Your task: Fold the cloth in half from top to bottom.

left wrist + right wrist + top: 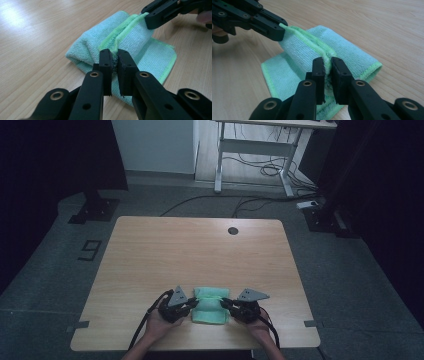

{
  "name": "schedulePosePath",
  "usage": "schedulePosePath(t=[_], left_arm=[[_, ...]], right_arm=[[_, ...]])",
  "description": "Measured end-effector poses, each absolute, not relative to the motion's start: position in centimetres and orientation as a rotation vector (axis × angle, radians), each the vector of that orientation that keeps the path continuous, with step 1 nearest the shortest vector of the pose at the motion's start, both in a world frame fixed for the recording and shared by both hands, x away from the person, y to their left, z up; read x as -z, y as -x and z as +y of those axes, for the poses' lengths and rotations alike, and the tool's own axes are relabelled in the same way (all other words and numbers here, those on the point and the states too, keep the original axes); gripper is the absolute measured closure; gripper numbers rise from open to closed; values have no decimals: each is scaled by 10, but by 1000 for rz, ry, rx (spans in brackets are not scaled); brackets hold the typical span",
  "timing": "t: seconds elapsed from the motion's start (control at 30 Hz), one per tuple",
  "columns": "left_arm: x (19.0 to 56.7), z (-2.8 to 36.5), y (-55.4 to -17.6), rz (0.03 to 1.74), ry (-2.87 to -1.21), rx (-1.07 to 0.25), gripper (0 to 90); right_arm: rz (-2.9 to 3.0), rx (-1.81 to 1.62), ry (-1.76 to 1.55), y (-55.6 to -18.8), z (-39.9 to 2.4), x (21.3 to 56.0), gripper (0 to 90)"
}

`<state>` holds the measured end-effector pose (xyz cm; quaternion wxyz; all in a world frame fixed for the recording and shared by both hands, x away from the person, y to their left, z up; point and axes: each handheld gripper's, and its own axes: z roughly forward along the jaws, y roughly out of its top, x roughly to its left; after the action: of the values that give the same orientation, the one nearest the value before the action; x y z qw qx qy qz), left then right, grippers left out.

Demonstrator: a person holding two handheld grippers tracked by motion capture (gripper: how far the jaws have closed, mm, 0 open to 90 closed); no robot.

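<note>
The left claw (192,306) is clamped on the left end of the cloth (210,312), the right claw (223,302) on its right end, both pinching the doubled hem. Folding is midway, I judge; next, carry the hem over and lay it flat. The cloth sits near the bench's (150,250) front edge, with open room beyond.

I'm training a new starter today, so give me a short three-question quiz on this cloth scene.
1. True or false: the left hand-held gripper is shut on the cloth.
2. What does the right hand-held gripper pinch? A) the cloth's green-edged hem B) a cable C) the table edge
3. Which part of the cloth is lifted: the pinched hem or the bottom layer?

Key: 1 true; 2 A; 3 the pinched hem, while the bottom layer lies flat on the table.
</note>
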<state>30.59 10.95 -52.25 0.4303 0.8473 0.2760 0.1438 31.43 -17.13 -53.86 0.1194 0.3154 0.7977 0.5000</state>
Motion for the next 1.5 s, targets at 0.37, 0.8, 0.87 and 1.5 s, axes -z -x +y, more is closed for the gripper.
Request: schedulePosePath(t=[0.37,0.8,0.87,1.5], left_arm=[[527,111,-293,660,-2138,-359,776],[536,110,-282,658,-2168,-344,625],[535,110,-280,662,-2167,-340,569],[521,107,-320,696,-2063,-228,558]], right_arm=[[2383,-1454,-860,-294,-174,542,738],[2408,-1404,-857,-278,-176,547,580],[2391,-1410,-856,-275,-178,544,558],[2412,-1365,-924,-301,-148,529,648]])
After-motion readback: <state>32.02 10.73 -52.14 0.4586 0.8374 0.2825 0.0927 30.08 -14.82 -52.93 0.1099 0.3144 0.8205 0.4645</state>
